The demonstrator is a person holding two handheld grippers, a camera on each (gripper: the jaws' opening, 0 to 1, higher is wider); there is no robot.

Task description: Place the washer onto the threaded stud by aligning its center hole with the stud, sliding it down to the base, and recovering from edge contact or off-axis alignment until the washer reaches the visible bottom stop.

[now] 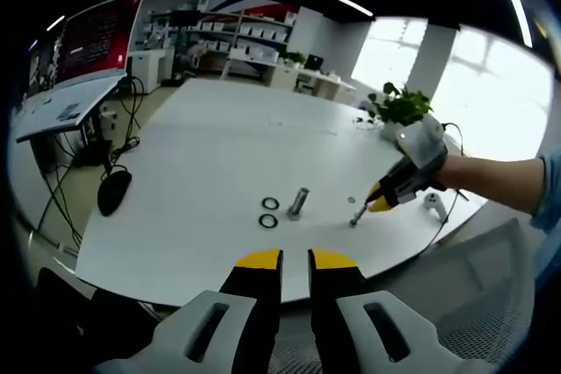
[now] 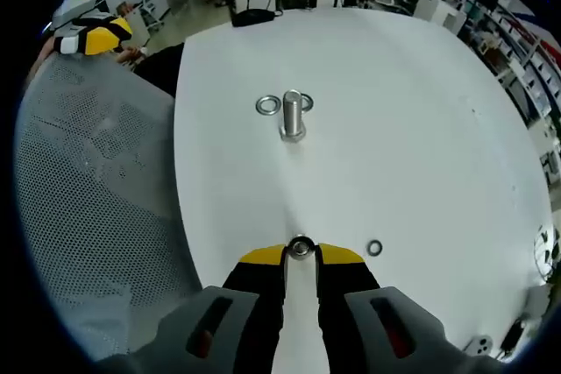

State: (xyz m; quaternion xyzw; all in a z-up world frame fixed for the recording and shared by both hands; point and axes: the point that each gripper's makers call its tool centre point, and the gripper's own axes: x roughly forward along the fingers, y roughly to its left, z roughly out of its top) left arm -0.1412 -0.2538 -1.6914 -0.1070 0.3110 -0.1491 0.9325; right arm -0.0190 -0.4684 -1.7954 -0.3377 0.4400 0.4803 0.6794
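No writing is legible. The right gripper [image 2: 301, 256] pinches a washer [image 2: 301, 247] short of the threaded stud [image 2: 292, 115]; the left gripper [image 1: 294, 259] hangs empty, jaws slightly parted.

Metal washer [image 2: 301, 248] pinched upright at table; threaded stud [image 2: 292, 115] upright, apart.

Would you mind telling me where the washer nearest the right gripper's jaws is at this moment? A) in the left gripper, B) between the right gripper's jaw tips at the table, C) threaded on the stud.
B: in the right gripper view the washer sits between the yellow tips of the right gripper, well short of the stud.
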